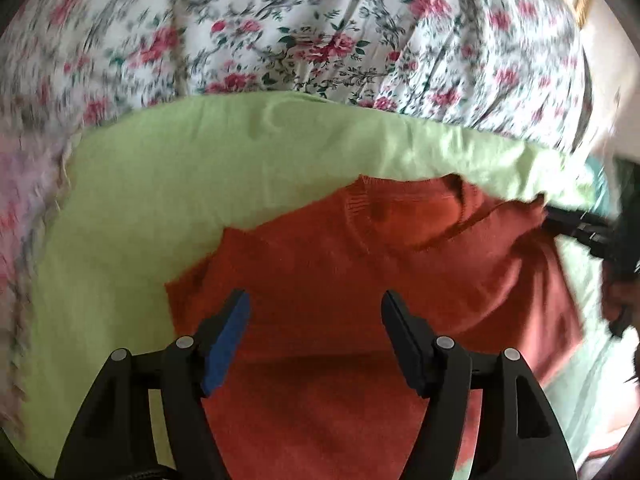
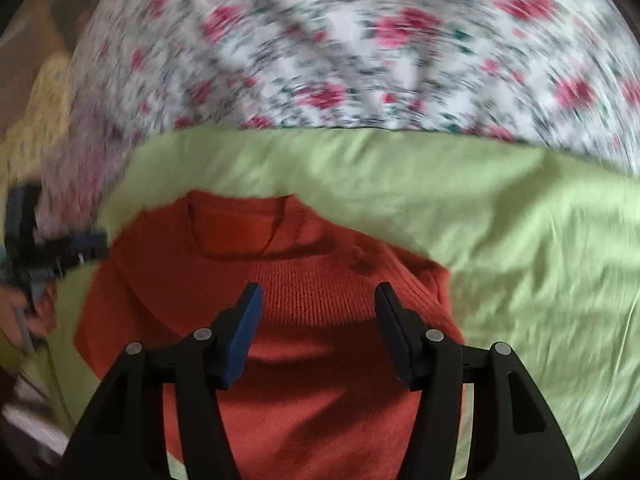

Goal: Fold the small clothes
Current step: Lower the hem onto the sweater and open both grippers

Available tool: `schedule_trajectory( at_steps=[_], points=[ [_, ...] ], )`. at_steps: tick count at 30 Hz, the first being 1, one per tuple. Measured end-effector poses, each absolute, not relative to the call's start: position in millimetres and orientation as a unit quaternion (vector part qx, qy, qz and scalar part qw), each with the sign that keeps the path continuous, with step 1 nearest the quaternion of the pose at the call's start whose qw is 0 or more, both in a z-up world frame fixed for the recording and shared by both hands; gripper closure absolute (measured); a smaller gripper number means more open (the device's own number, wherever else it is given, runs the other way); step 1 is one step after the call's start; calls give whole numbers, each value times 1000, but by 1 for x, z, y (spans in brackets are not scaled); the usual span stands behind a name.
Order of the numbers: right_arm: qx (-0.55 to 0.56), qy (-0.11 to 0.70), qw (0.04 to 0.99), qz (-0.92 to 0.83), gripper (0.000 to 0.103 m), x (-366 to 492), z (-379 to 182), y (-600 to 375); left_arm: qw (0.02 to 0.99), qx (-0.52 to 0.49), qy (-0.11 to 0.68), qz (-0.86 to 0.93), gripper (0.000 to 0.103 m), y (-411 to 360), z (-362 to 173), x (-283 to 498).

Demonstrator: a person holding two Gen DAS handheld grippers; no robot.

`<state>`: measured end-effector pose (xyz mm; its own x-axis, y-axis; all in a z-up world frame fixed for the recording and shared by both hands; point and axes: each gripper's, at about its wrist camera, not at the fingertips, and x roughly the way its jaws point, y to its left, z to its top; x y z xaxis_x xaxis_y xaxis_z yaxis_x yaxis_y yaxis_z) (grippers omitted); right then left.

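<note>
A small orange-red knit sweater (image 1: 340, 264) lies flat on a light green cloth (image 1: 160, 168), its collar at the far end. My left gripper (image 1: 316, 300) is open and empty above its left half. In the right wrist view the sweater (image 2: 304, 280) shows its collar at the top middle, and my right gripper (image 2: 318, 292) is open and empty over its chest. The right gripper also shows at the right edge of the left wrist view (image 1: 588, 228), and the left gripper at the left edge of the right wrist view (image 2: 60, 252). Both views are blurred.
The green cloth (image 2: 520, 240) lies on a white bedsheet with red flowers (image 1: 320, 40) that fills the far side. A pale pink knit piece (image 1: 28, 184) lies at the left and a yellow knit piece (image 2: 44, 112) at the far left.
</note>
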<state>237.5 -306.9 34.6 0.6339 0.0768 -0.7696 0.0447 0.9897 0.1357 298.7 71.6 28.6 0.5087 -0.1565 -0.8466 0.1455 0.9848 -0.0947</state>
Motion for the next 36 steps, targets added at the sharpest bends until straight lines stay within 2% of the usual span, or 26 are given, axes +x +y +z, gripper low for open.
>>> schedule_trajectory(
  at_steps=[3, 7, 13, 15, 16, 17, 18, 19, 20, 23, 26, 28, 33, 34, 35, 36],
  points=[
    [45, 424, 904, -23, 43, 242, 35, -313, 870, 9, 488, -65, 27, 82, 22, 311],
    [43, 423, 903, -53, 33, 245, 32, -330, 852, 12, 520, -61, 27, 102, -1, 332],
    [52, 428, 900, -57, 32, 249, 25, -350, 837, -13, 542, -73, 27, 117, -22, 354],
    [67, 437, 896, -43, 32, 255, 19, -354, 838, -5, 540, -74, 34, 114, -25, 356],
    [68, 440, 895, -36, 34, 257, 16, -354, 838, -7, 540, -82, 53, 111, -26, 356],
    [68, 442, 894, -25, 51, 258, 14, -352, 836, -10, 541, -90, 75, 109, -29, 356],
    [66, 445, 893, -15, 65, 259, 12, -349, 836, -7, 540, -94, 84, 105, -29, 356],
    [61, 455, 888, -11, 89, 260, 9, -346, 839, 3, 536, -96, 95, 101, -29, 354],
    [60, 458, 887, -10, 96, 260, 8, -343, 844, 17, 527, -95, 96, 96, -26, 349],
    [73, 424, 903, -14, 97, 245, 19, -343, 873, 24, 480, -80, 97, 95, -2, 330],
    [147, 363, 919, -40, 97, 223, 37, -368, 899, -4, 436, -51, 97, 109, 19, 321],
    [196, 351, 912, -79, 97, 220, 30, -388, 897, -5, 441, -24, 97, 114, 13, 329],
    [229, 397, 881, -116, 94, 236, -7, -395, 875, 13, 484, 21, 94, 108, -21, 344],
    [226, 398, 880, -123, 85, 236, -8, -393, 872, 11, 488, 29, 87, 109, -23, 344],
    [226, 400, 879, -130, 71, 235, -8, -393, 869, 3, 493, 42, 82, 112, -23, 344],
    [225, 400, 877, -138, 64, 233, -5, -391, 869, -12, 492, 49, 81, 117, -20, 341]
  ],
)
